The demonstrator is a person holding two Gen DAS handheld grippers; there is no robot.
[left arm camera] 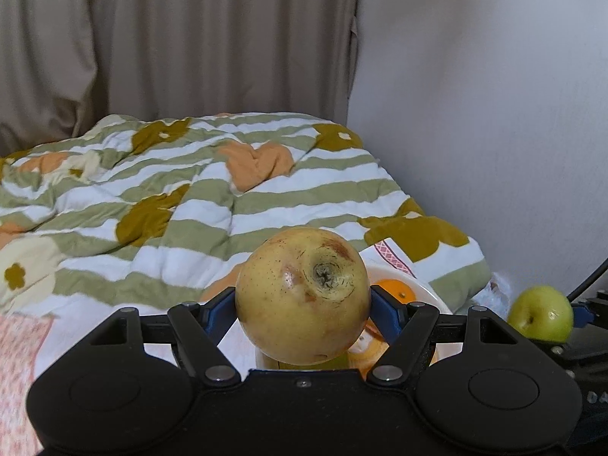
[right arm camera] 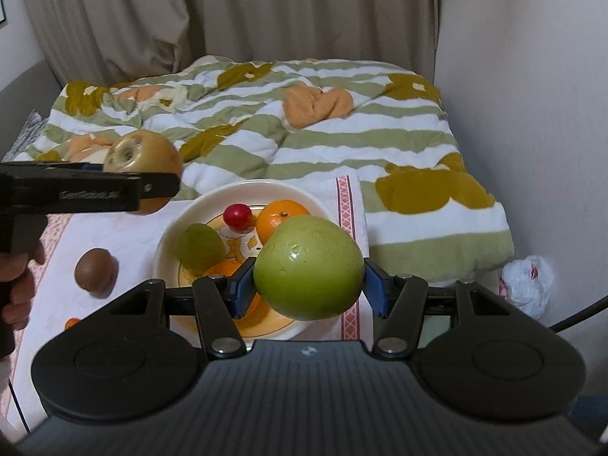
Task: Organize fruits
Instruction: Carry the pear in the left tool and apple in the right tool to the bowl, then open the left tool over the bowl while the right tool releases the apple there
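My left gripper point(left arm camera: 303, 304) is shut on a yellow apple point(left arm camera: 303, 296) with brown blotches, held above the near rim of a cream bowl point(left arm camera: 425, 292). From the right wrist view the same yellow apple point(right arm camera: 142, 159) hangs left of the bowl point(right arm camera: 243, 190). My right gripper point(right arm camera: 307, 283) is shut on a green apple point(right arm camera: 308, 268) over the bowl's right side; that green apple point(left arm camera: 541, 313) also shows at the far right of the left wrist view. Inside the bowl lie an orange point(right arm camera: 281, 216), a small red fruit point(right arm camera: 237, 217) and a green fruit point(right arm camera: 200, 247).
A brown kiwi point(right arm camera: 96, 272) lies on the pink-white cloth point(right arm camera: 125, 235) left of the bowl. A striped flowered quilt point(right arm camera: 304, 140) covers the bed behind. A white plastic bag point(right arm camera: 528, 285) sits by the wall at right. A hand point(right arm camera: 19, 288) grips the left tool.
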